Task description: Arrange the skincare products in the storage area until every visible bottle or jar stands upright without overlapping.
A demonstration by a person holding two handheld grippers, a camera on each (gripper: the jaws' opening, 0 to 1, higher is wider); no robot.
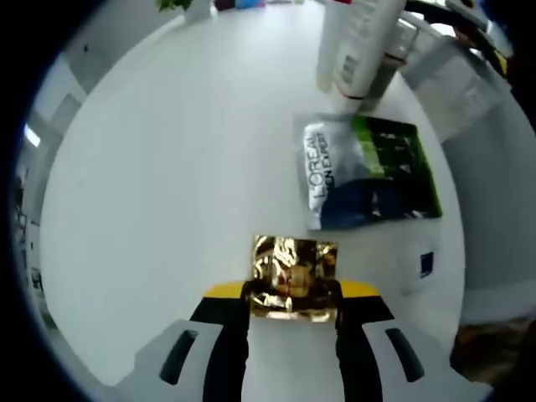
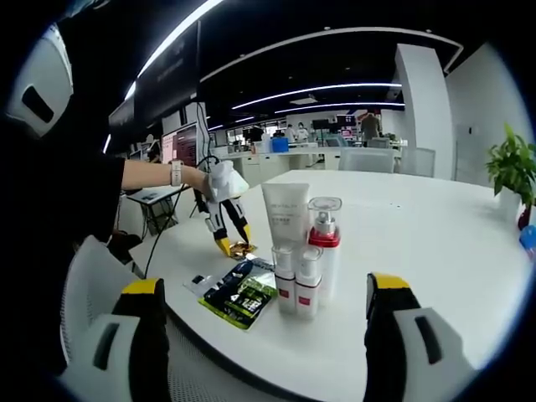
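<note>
Both my grippers differ: left gripper (image 1: 289,311) clamps a gold sachet (image 1: 292,276) near the tabletop (image 1: 167,167) edge; right gripper (image 2: 260,322) gapes wide, holding nothing.

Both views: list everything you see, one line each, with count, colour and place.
Gold packet: one, shiny gold, on the table between the left hand-held gripper's jaws.
Flat sachet: one, silver, green and dark blue, lying on the table beyond the gold packet.
Tube: one, white, upright in the cluster.
Pump bottle: one, clear with red, upright beside the tube.
Small bottles: two, white with red bands, upright in front.
Table: one, white.
Plant: one, green, far table edge.
Left hand-held gripper: yellow-tipped, gripping the packet.
Right hand-held gripper: yellow-tipped, jaws apart.
</note>
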